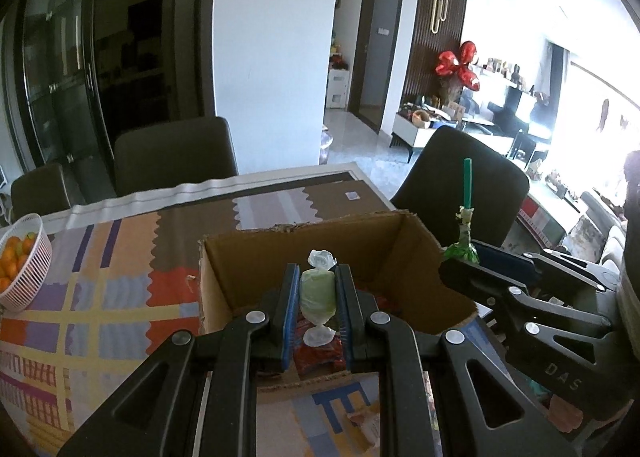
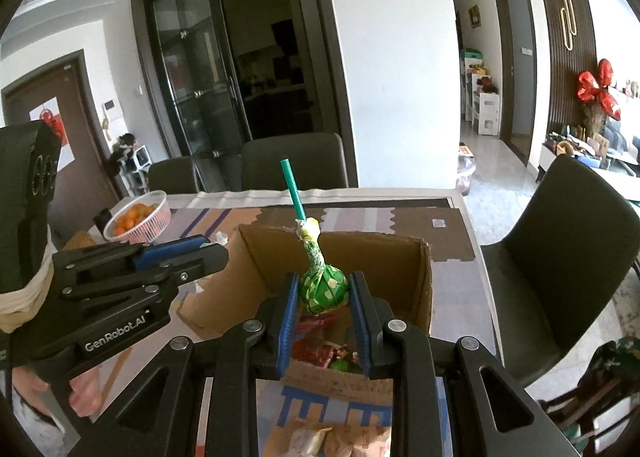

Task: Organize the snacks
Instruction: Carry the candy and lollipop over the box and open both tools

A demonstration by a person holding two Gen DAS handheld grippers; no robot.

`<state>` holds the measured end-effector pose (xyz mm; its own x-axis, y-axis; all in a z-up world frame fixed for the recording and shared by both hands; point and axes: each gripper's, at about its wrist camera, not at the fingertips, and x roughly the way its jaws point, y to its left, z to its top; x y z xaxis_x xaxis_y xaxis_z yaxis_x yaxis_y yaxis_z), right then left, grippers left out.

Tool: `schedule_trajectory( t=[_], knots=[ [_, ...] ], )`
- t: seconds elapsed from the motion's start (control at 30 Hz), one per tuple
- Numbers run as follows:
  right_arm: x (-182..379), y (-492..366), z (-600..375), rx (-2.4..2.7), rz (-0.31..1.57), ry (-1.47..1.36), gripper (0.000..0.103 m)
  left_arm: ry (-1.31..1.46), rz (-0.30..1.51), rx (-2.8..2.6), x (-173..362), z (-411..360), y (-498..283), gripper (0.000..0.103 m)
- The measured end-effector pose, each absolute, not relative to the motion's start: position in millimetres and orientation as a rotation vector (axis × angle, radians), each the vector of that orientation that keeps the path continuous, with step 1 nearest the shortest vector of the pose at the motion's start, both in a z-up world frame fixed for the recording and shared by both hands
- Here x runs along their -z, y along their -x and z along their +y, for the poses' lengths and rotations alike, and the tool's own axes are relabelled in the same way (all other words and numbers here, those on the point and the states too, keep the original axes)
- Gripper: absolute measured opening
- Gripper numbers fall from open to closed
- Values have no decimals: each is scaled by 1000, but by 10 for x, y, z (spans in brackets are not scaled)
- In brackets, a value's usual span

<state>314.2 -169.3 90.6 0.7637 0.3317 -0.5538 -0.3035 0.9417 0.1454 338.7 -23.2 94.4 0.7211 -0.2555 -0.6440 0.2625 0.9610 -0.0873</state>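
Observation:
My left gripper (image 1: 318,289) is shut on a pale green wrapped candy (image 1: 317,291) with twisted clear ends, held over the open cardboard box (image 1: 240,281). My right gripper (image 2: 324,295) is shut on a green spotted lollipop (image 2: 323,287) whose teal stick points up, held over the same box (image 2: 420,289). The lollipop also shows in the left wrist view (image 1: 462,247), at the box's right side. The left gripper shows in the right wrist view (image 2: 208,247), at the box's left side. Red-wrapped snacks (image 2: 324,351) lie inside the box.
The box stands on a table with a colourful patterned cloth (image 1: 100,297). A white basket of oranges (image 1: 24,261) sits at the left. Dark chairs (image 1: 176,155) stand behind and to the right (image 2: 560,265). More wrapped snacks (image 2: 328,439) lie in front of the box.

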Motion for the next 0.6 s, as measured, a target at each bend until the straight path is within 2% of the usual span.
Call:
schedule_trajectory(
  t=[0.1,0.17,0.2,0.23,0.3,0.47,0.6],
  knots=[
    [-864,-3202,-1688,-340,621,-43,26,-9,733,279,-888,-233,-3461,20],
    [-835,-3252,-1689,-337,636,-45,26,-19,745,255,-863,-224,-3480,37],
    [-823,-3271,-1699,-327,641,-51,28,-23,736,240,-866,-220,-3467,51],
    [-807,-3281,-1722,-317,648,-61,36,-31,719,224,-879,-216,-3427,55],
    [-793,-3266,-1743,-302,656,-69,51,-39,708,218,-891,-207,-3362,55],
    [-784,-3103,-1815,-269,629,-55,51,-46,695,226,-904,-239,-3148,59],
    [-779,-2937,-1885,-279,615,-65,56,-43,697,238,-879,-281,-2994,59]
  ],
)
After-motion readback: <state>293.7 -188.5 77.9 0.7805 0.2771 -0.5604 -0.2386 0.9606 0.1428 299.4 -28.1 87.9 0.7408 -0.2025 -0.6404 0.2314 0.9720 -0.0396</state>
